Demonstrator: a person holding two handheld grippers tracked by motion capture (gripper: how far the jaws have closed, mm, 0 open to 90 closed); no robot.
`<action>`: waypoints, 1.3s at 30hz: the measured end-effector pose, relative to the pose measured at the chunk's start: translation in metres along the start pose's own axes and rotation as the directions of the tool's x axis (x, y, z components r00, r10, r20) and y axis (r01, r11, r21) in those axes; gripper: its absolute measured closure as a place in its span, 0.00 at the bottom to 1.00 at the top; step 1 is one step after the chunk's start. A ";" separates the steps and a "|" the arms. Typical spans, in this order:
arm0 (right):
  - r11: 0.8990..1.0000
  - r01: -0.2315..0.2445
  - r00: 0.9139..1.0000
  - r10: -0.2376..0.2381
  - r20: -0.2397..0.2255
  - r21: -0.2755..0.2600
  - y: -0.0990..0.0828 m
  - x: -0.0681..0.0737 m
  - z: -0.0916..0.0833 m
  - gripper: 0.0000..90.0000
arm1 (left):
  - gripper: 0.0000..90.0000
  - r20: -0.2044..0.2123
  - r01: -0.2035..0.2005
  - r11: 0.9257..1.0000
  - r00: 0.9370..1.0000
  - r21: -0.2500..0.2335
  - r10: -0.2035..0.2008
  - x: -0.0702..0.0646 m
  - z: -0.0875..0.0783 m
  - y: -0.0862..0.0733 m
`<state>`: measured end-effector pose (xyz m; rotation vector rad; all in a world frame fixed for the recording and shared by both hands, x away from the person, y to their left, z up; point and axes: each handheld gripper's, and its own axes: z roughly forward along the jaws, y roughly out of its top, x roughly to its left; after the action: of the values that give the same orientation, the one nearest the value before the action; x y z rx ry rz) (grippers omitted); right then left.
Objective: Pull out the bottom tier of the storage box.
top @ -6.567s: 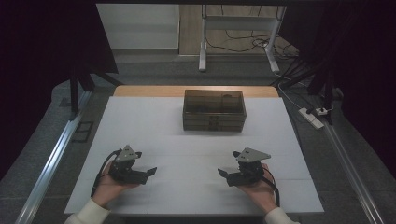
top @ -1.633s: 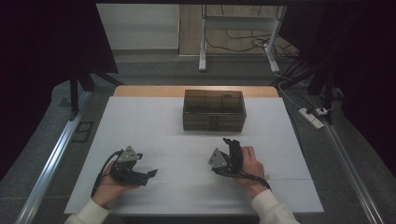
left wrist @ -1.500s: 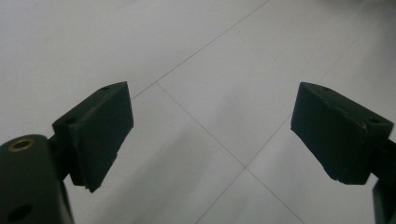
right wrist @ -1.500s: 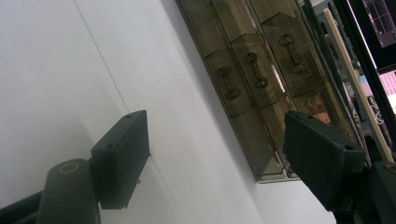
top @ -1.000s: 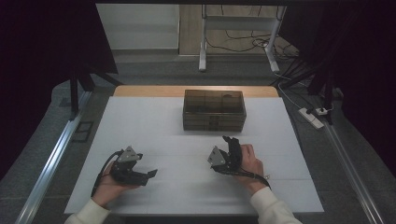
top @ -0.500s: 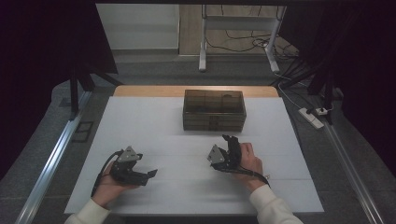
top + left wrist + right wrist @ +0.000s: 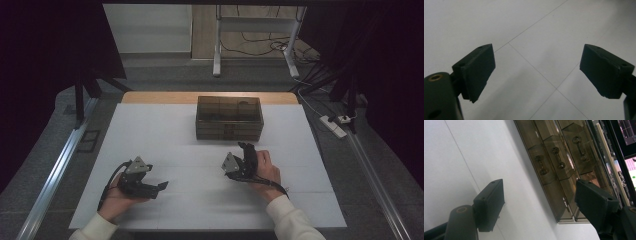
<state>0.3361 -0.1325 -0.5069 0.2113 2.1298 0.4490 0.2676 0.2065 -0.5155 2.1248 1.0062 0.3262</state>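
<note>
High view: a smoky translucent plastic drawer box point(image 7: 229, 118) sits on the matte white table point(image 7: 165, 130), just ahead of the black right gripper point(image 7: 242, 159), well apart from the black left gripper point(image 7: 156, 187).

Left gripper view: blunt jaws gape wide over seamed white panels.

Right gripper view: jaws wide, empty; three drawer fronts with dumbbell-shaped handles point(image 7: 556, 153) appear.

The drawer box point(image 7: 229, 118) looks like smoky, see-through plastic, glossy, with small shiny metal-looking handles point(image 7: 556, 157). The desk point(image 7: 165, 130) top is smooth matt white; its far edge shows bare wood. Claw pads point(image 7: 477, 71) are matt black.
</note>
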 end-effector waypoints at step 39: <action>1.000 -0.004 1.000 0.004 0.005 0.014 0.001 -0.008 0.022 0.26 | 0.14 0.000 0.002 1.000 1.000 -0.003 -0.002 0.001 -0.001 0.000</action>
<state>0.3588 -0.1285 -0.5117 0.2239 2.1282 0.4357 0.2677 0.2074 -0.5152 2.1213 1.0073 0.3269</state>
